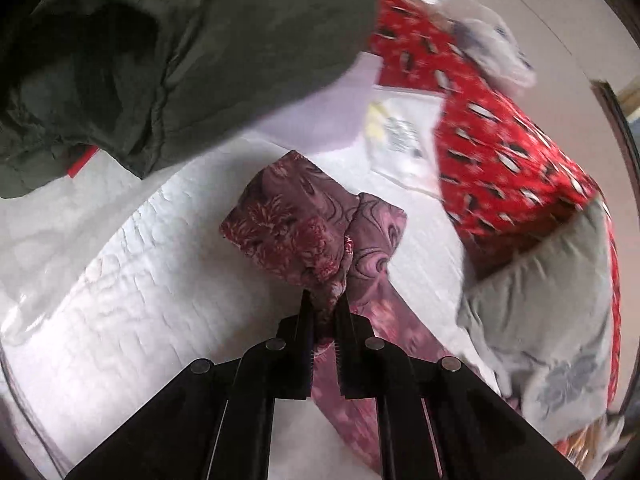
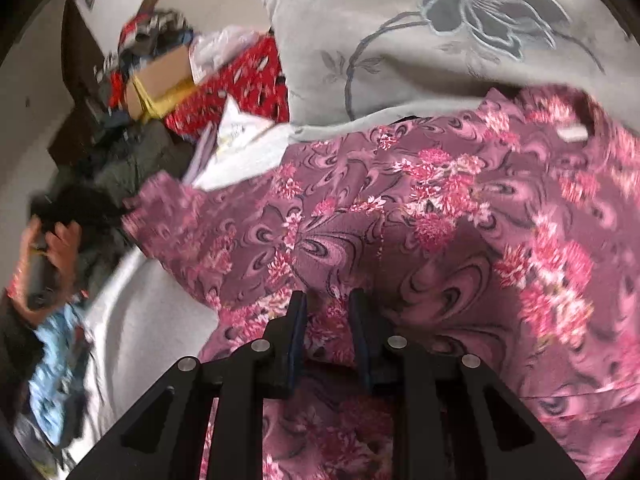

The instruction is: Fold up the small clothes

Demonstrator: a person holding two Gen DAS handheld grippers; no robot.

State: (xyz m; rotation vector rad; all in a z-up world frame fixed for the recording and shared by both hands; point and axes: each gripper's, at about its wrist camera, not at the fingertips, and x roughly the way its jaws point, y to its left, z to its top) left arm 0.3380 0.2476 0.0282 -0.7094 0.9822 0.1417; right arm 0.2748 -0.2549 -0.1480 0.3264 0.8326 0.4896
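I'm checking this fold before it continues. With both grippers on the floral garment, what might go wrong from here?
1. The left gripper pinches only a bunched twist of the floral garment; it may slip out or fold crooked.
2. The right gripper seems to grip an edge while most of the cloth lies spread out; pulling may drag it over the grey pillow.
3. The dark green garment lies close and could snag.

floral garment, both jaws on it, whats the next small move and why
Probably carry the left gripper toward the right gripper, laying its bunched end over the floral garment: both jaws pinch it, and one end hangs crumpled above the white sheet.
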